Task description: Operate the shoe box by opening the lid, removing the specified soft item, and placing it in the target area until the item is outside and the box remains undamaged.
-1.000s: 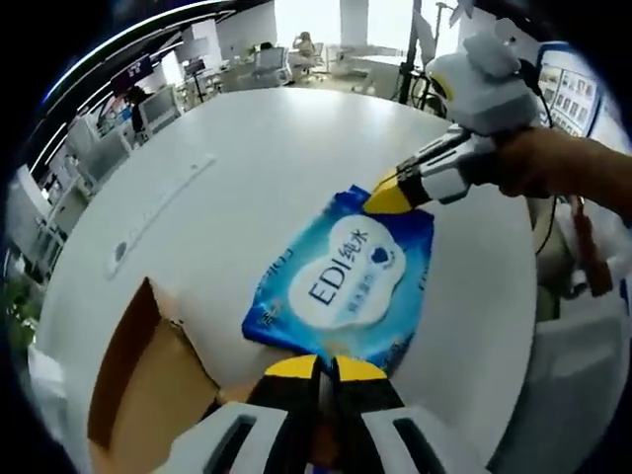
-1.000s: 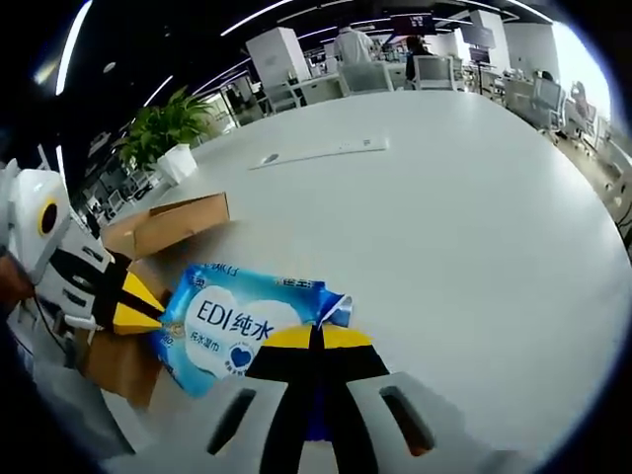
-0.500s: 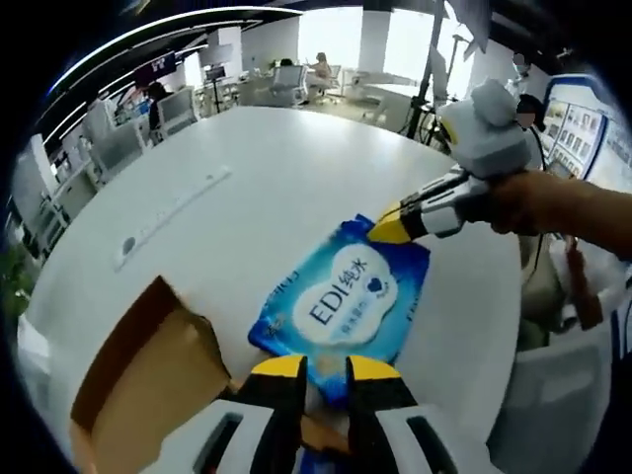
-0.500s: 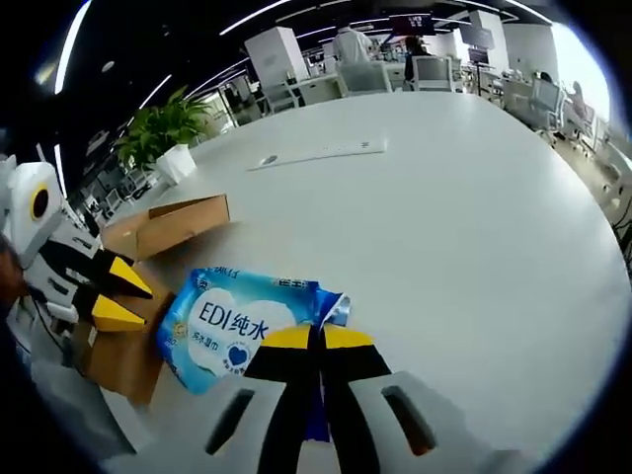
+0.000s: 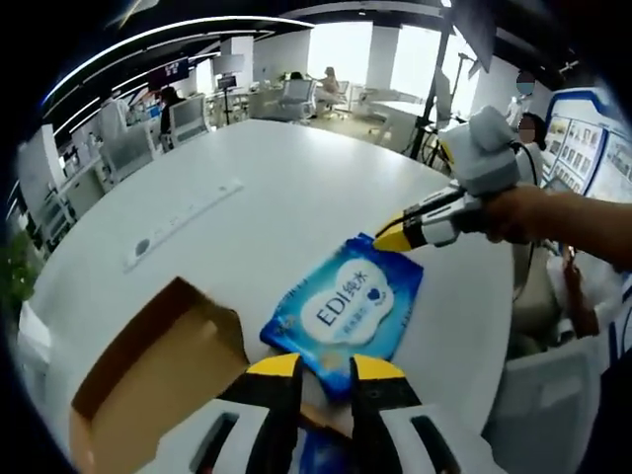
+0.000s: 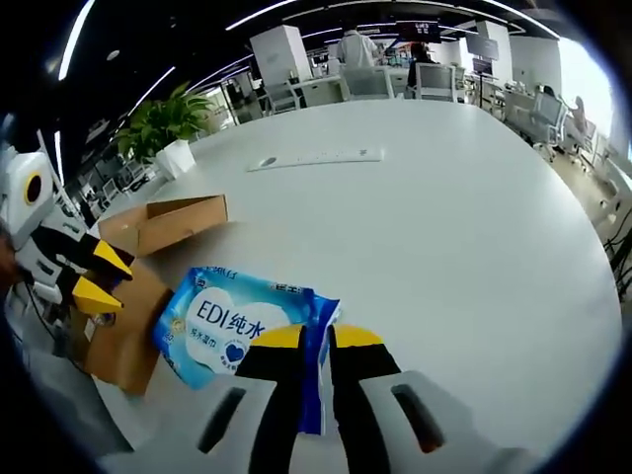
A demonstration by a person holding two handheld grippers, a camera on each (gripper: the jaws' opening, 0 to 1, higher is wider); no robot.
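Observation:
A blue and white pack of wipes [image 5: 343, 314] lies flat on the white table, just beyond the open brown shoe box [image 5: 148, 375]. My left gripper [image 5: 326, 367] is open, a little short of the pack's near edge, with nothing between its fingers. My right gripper [image 5: 393, 237] is at the pack's far corner. In the right gripper view the pack [image 6: 232, 324] lies beside the box [image 6: 123, 331], whose lid [image 6: 168, 222] is folded open. My right gripper [image 6: 316, 338] is slightly open there, the pack's edge in the gap. The left gripper [image 6: 97, 276] hovers open over the box.
A long white strip [image 5: 188, 222] lies farther out on the round table [image 6: 444, 227]. A person's hand [image 5: 533, 212] holds the right gripper. A potted plant [image 6: 163, 123], chairs and office desks stand beyond the table.
The left gripper let go of the pack and drew back over the box. The right gripper's jaws, shut on the pack's corner before, now stand slightly apart. The pack rests on the table.

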